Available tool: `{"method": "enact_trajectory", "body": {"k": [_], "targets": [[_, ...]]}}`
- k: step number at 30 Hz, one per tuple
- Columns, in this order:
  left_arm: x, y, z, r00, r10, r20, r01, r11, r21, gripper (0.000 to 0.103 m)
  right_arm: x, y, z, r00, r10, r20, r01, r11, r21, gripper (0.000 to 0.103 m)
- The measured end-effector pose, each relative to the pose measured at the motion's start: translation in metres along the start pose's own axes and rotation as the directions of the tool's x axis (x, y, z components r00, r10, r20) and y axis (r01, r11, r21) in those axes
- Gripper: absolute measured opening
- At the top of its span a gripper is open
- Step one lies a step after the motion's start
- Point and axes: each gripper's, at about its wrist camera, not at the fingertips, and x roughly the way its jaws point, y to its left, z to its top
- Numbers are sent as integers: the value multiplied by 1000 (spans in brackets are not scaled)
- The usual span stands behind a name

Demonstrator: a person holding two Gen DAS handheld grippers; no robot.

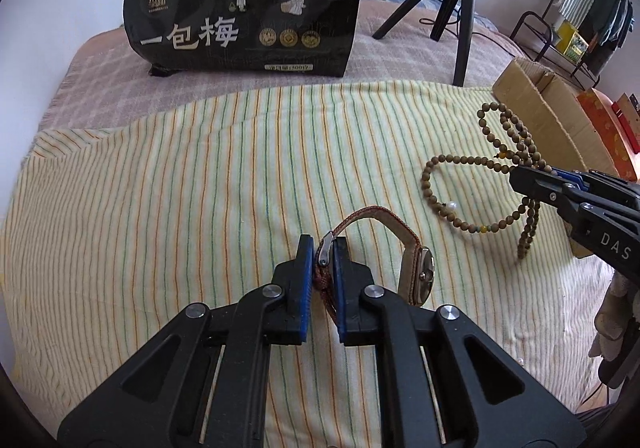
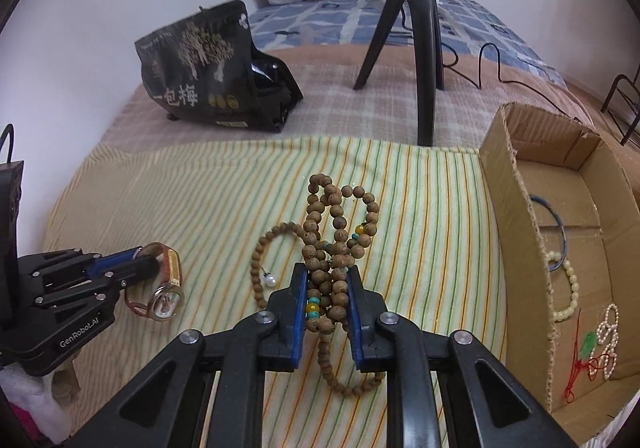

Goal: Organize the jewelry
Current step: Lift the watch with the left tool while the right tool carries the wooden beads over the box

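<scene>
My left gripper [image 1: 323, 248] is shut on the reddish strap of a wristwatch [image 1: 420, 268], lifted just off the striped cloth [image 1: 180, 208]; the watch's face hangs to the right of the jaws. The same watch [image 2: 166, 298] shows at the left of the right wrist view, held by the left gripper [image 2: 146, 254]. My right gripper [image 2: 328, 276] is shut on a bunch of brown wooden prayer beads [image 2: 320, 232], whose loops rise above the jaws and trail below. In the left wrist view the right gripper [image 1: 520, 174] holds the beads [image 1: 444, 176] at the far right.
An open cardboard box [image 2: 516, 216] at the right holds a pearl string [image 2: 606, 332], a pale bead bracelet [image 2: 568, 288] and a blue bangle [image 2: 558, 216]. A black snack bag [image 1: 244, 4] and a camera tripod [image 2: 416, 28] stand at the back on the bed.
</scene>
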Motion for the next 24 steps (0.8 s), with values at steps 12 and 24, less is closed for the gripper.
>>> {"method": "enact_trajectory", "body": {"k": [12,24], "targets": [[-26,-15,8,997,-16,73,15,1000,11,7,-49,-5,6,994,36,100,-36,999,6,16],[-46,-46,11,992,-78,103,75,997,29,7,-87,-21,2,986,43,159,-47,999,20,16]]}}
